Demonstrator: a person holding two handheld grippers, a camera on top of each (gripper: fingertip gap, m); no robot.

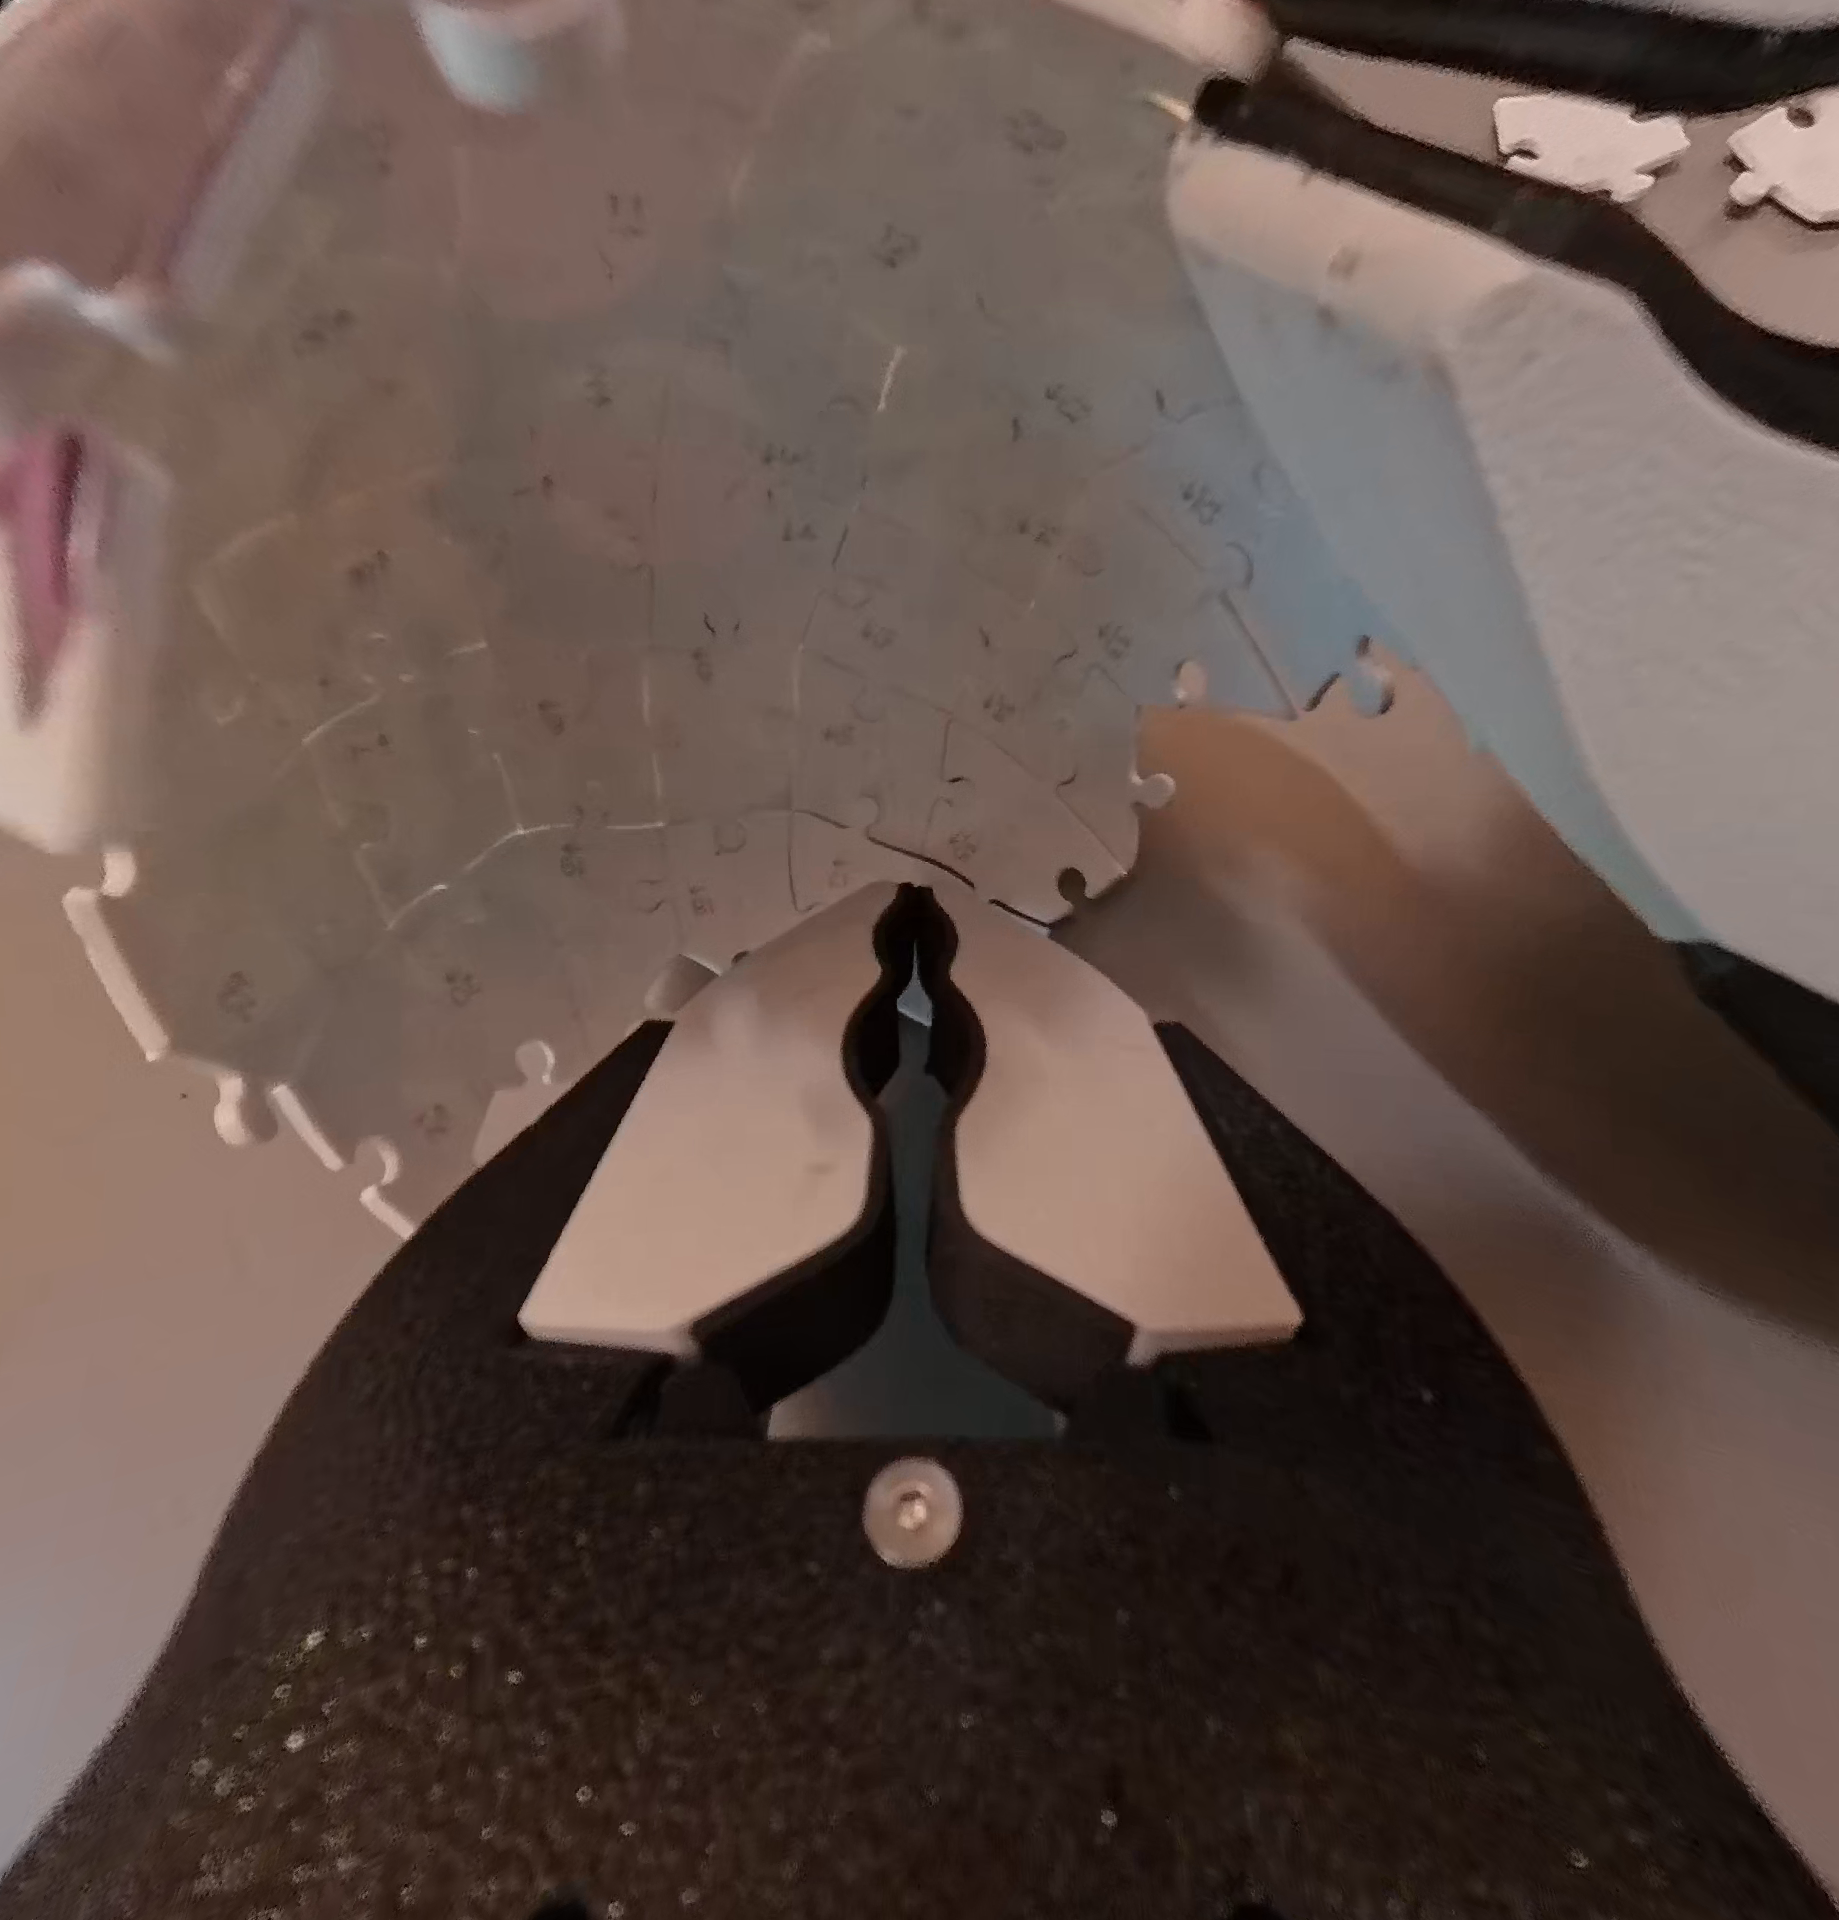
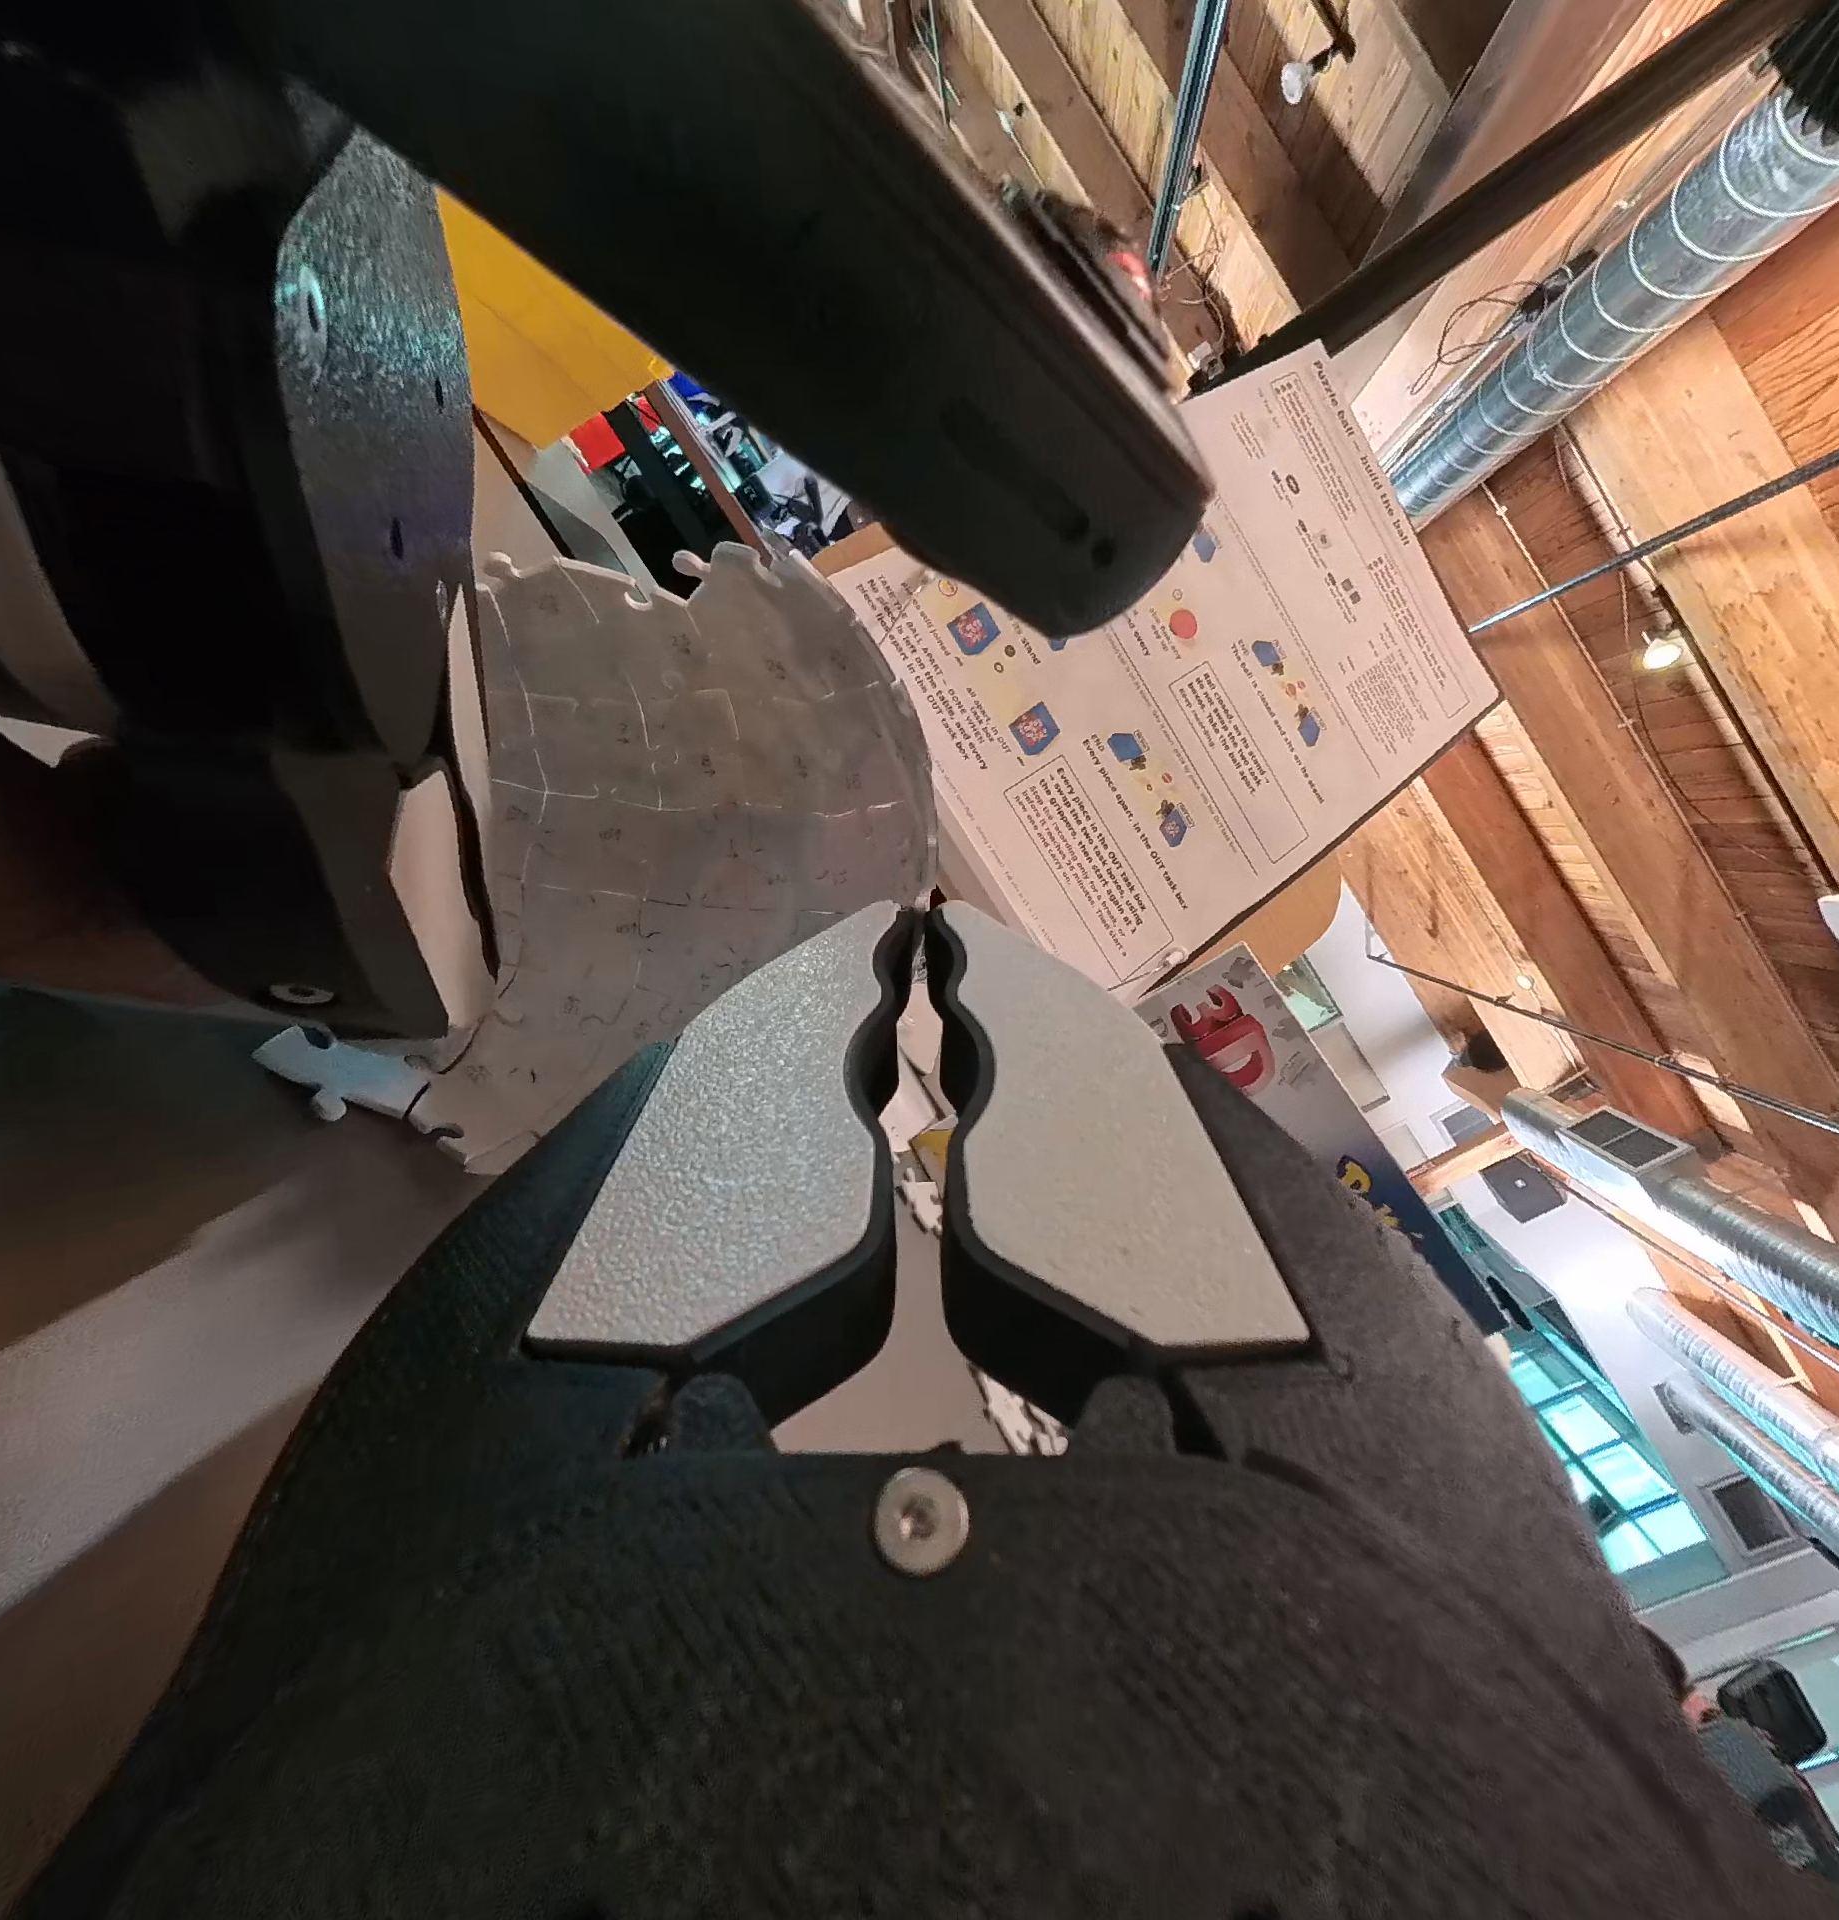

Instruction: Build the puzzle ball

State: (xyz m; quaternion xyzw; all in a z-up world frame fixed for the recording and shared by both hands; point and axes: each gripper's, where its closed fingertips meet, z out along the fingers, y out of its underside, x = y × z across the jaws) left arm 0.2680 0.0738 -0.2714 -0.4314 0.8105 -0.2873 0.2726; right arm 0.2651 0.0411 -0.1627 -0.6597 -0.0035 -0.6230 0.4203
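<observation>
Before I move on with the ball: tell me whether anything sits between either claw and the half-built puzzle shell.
Nothing visible does. The left claw is pinched shut on the puzzle shell at its jagged lower rim. The right claw is nearly shut, its tips right at the shell's edge; whether it grips the edge cannot be told.

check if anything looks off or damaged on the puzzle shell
One seam stands out: on the curved white jigsaw shell, a dark gap is open between pieces at the bottom edge, just ahead of the left hand-held gripper, so they look unseated.
</observation>
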